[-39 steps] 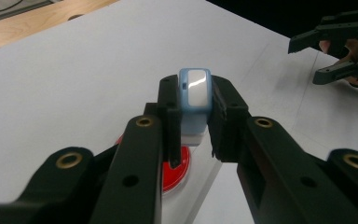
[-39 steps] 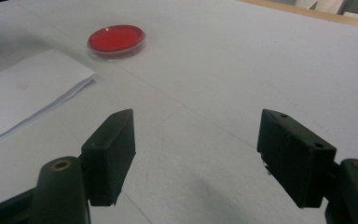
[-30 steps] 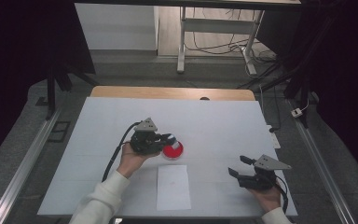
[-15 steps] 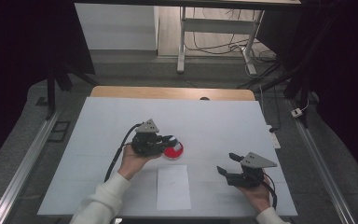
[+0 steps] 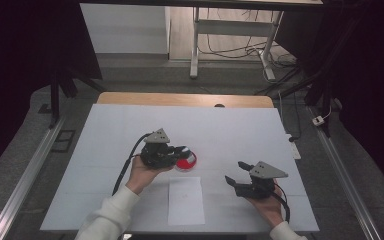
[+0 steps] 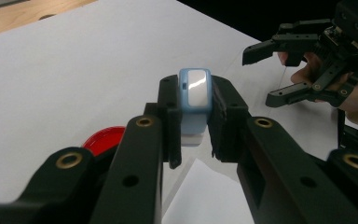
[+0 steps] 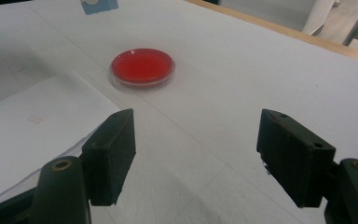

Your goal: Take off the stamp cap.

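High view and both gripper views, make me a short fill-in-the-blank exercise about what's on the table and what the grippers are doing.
1. The left gripper is shut on a small ____ block.
2. The round dish on the table is ____ inside.
3. The right gripper has its jaws ____, with nothing between them.
4. The sheet of paper lies on the table ____ the two hands.

Missing words: blue; red; open; between

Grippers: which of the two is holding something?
The left gripper. Its jaws are shut on a small light-blue stamp, while the right gripper has open jaws with nothing between them.
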